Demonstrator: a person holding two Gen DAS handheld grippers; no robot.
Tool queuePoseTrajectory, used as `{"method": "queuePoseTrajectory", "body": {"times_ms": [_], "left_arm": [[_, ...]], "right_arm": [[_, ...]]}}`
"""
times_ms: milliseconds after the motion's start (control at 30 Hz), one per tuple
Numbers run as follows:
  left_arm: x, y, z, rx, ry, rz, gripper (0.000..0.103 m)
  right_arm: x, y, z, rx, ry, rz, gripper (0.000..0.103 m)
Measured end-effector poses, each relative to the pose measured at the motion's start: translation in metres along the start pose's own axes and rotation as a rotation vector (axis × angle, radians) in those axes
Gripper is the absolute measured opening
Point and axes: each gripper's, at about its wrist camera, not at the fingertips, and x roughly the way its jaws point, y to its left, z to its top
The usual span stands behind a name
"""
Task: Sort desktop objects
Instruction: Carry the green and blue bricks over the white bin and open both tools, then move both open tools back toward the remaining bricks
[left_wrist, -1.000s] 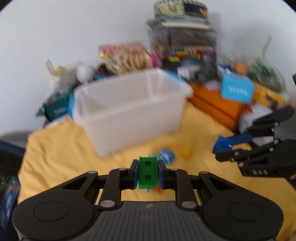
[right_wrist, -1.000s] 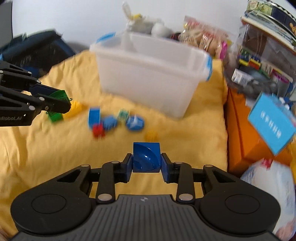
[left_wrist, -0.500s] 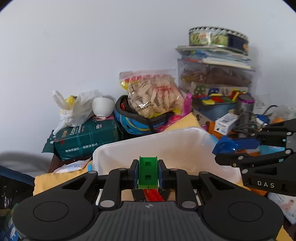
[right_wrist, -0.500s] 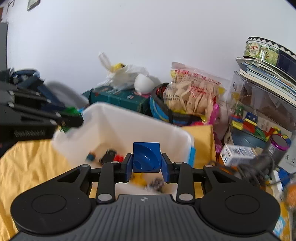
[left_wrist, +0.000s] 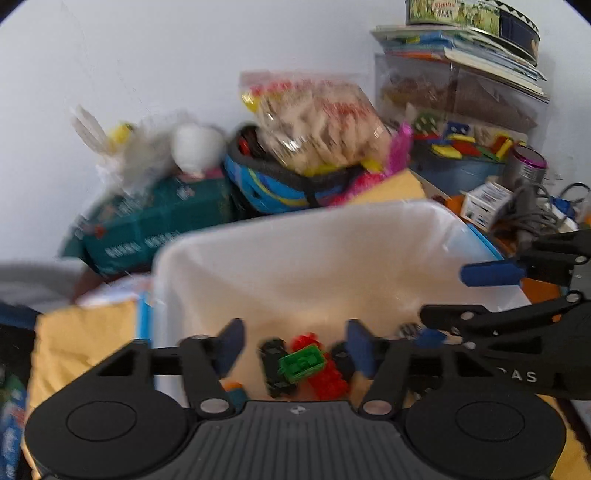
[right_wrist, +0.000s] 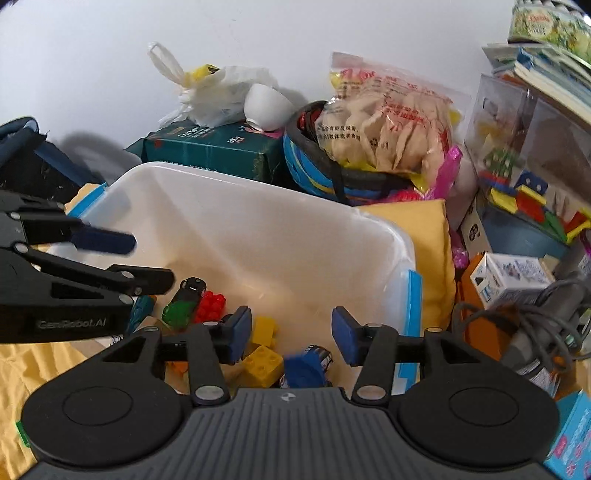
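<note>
A translucent white bin (left_wrist: 332, 258) (right_wrist: 280, 236) stands on the yellow cloth. My left gripper (left_wrist: 295, 347) is open above the bin's near side. The green brick (left_wrist: 302, 362) lies inside on a red brick (left_wrist: 328, 380), beside a black toy car (left_wrist: 275, 369). My right gripper (right_wrist: 291, 334) is open over the bin. The blue piece (right_wrist: 304, 367) lies below it, next to yellow bricks (right_wrist: 263, 363). The left gripper also shows in the right wrist view (right_wrist: 147, 258), open. The right gripper also shows in the left wrist view (left_wrist: 443, 295), open.
Behind the bin are a teal box (right_wrist: 214, 149), a white bag (right_wrist: 218, 92), a snack bag (right_wrist: 388, 122) on a blue helmet (right_wrist: 314, 170). Right: clear box of books (right_wrist: 535, 122), tub of coloured pieces (right_wrist: 524, 221), small white box (right_wrist: 513, 277), cables (right_wrist: 535, 325).
Both grippers have opened over the bin. The green brick has dropped from the left gripper and the blue piece from the right, and both now lie in the bin.
</note>
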Motion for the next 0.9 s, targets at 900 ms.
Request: {"method": "queuePoseTrajectory", "body": {"times_ms": [900], "left_arm": [[-0.101,-0.037,-0.170,0.100,0.094,0.098,0.078]], "right_arm": [[-0.077,0.035,-0.127,-0.077,-0.012,0.082,0.061]]}}
